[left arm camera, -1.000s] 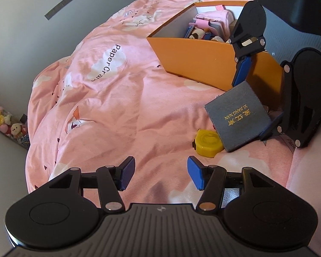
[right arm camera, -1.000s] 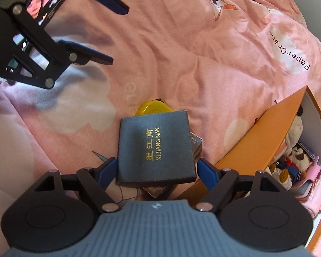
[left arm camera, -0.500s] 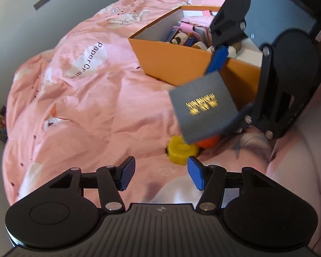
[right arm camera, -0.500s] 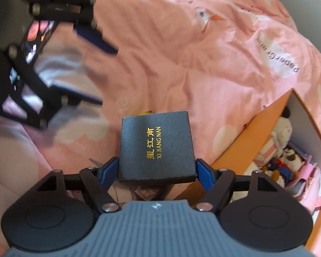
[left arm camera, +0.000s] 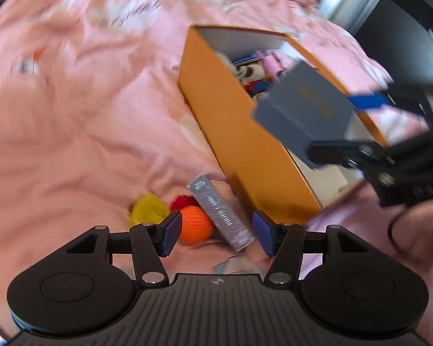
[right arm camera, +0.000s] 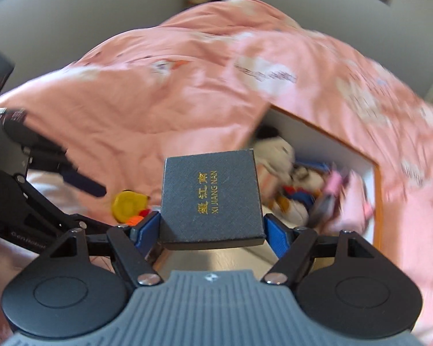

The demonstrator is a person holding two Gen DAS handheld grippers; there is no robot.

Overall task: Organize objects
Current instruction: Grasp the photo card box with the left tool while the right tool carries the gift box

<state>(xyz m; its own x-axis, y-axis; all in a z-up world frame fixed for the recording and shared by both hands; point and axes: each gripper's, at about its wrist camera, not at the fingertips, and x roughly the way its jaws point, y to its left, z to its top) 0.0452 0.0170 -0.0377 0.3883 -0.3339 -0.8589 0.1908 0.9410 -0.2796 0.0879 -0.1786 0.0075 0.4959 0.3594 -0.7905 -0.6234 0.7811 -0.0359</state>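
Observation:
My right gripper (right arm camera: 212, 232) is shut on a dark grey square box (right arm camera: 212, 201) with gold lettering and holds it in the air over the open orange box (left arm camera: 236, 132). The same grey box (left arm camera: 303, 109) shows in the left wrist view above the orange box's near end. The orange box (right arm camera: 376, 196) holds plush toys and a pink item. My left gripper (left arm camera: 215, 236) is open and empty, low over the bed. Just beyond it lie an orange ball (left arm camera: 194, 225), a yellow round thing (left arm camera: 147, 209), a red item (left arm camera: 182, 200) and a long grey packet (left arm camera: 219, 212).
A pink printed duvet (left arm camera: 86, 101) covers the bed. Grey walls (right arm camera: 101, 14) stand behind it. The yellow round thing (right arm camera: 127, 204) also shows in the right wrist view, left of the held box. Both views are motion-blurred.
My right gripper has lifted the grey box off the bed and carried it over the orange box. The lifted box has uncovered the orange ball, red item and grey packet. The left gripper has swung right.

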